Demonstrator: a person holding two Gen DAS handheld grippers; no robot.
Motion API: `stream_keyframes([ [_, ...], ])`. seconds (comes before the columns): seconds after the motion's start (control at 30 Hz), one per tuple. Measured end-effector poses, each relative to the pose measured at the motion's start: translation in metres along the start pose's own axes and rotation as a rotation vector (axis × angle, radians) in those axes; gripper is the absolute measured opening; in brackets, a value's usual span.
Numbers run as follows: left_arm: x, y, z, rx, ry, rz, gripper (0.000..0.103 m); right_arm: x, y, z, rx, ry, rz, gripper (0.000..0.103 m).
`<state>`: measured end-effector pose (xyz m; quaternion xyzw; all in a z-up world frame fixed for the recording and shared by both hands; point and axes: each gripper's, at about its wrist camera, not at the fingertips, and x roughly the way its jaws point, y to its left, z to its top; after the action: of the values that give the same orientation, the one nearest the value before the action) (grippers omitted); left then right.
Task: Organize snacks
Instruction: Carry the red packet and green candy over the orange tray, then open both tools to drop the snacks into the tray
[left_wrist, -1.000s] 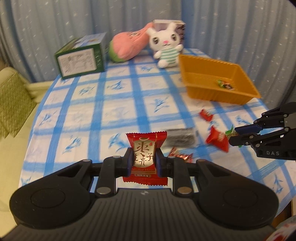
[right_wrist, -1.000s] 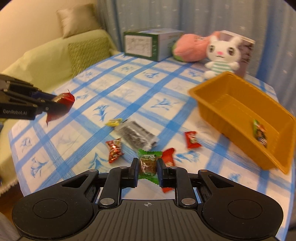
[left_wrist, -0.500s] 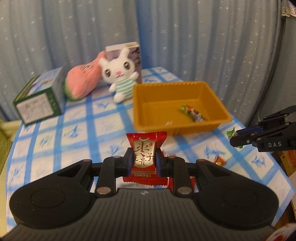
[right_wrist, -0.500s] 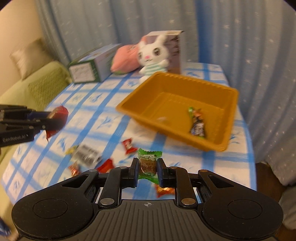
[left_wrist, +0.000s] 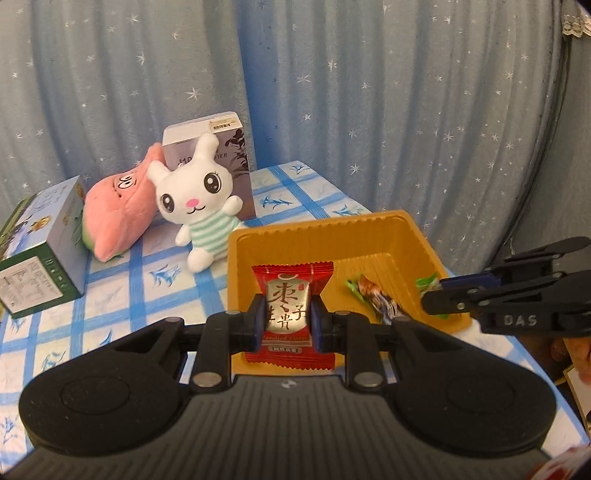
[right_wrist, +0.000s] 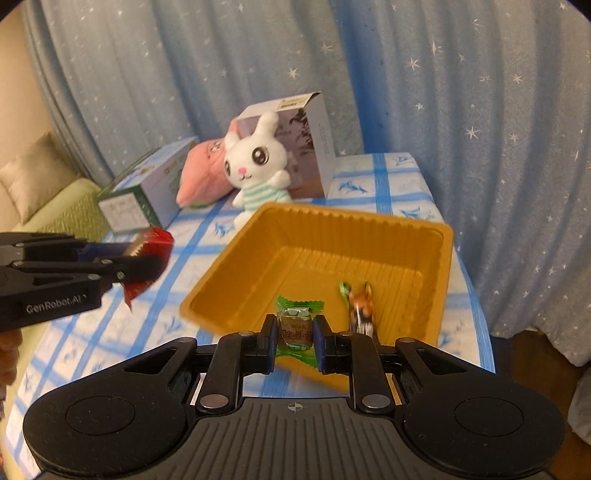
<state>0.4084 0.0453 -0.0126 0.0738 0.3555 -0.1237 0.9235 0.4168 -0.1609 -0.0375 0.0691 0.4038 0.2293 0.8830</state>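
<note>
My left gripper (left_wrist: 287, 316) is shut on a red snack packet (left_wrist: 290, 295) with gold Chinese lettering, held above the near edge of the orange tray (left_wrist: 317, 232). My right gripper (right_wrist: 294, 332) is shut on a green-wrapped candy (right_wrist: 297, 314), held over the near side of the orange tray (right_wrist: 354, 225). One wrapped candy (left_wrist: 373, 295) lies inside the tray; it also shows in the right wrist view (right_wrist: 360, 302). The right gripper (left_wrist: 439, 291) shows at the tray's right rim in the left wrist view. The left gripper (right_wrist: 147, 254) shows left of the tray in the right wrist view.
A white plush rabbit (left_wrist: 201, 206), a pink plush (left_wrist: 114, 218), a grey box (left_wrist: 221, 155) and a green box (left_wrist: 40, 254) stand at the back of the blue-checked tablecloth (left_wrist: 122, 280). Blue curtains hang behind. A green sofa (right_wrist: 55, 206) is at the left.
Both grippers have moved from the loose snacks to the orange tray, each still holding its snack. The tray now lies directly under and ahead of both.
</note>
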Motion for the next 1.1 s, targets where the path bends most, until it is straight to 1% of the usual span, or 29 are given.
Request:
stream_keyframes([
  [0.23, 0.046, -0.003, 0.021, 0.006, 0.043, 0.009, 0.023, 0.04, -0.013, 0.023, 0.053, -0.007, 0.004, 0.021],
  [0.37, 0.074, -0.004, 0.026, 0.008, 0.083, 0.008, 0.023, 0.065, -0.024, 0.031, 0.101, 0.014, 0.012, 0.021],
  [0.53, 0.104, -0.006, 0.028, 0.016, 0.126, 0.013, 0.023, 0.087, -0.035, 0.035, 0.129, 0.034, -0.002, 0.021],
  [0.77, 0.133, -0.01, 0.031, 0.022, 0.156, 0.017, 0.023, 0.098, -0.047, 0.037, 0.138, 0.036, -0.01, 0.021],
  [1.1, 0.154, -0.008, 0.032, -0.001, 0.176, 0.026, 0.023, 0.104, -0.059, 0.036, 0.157, 0.041, -0.017, 0.021],
])
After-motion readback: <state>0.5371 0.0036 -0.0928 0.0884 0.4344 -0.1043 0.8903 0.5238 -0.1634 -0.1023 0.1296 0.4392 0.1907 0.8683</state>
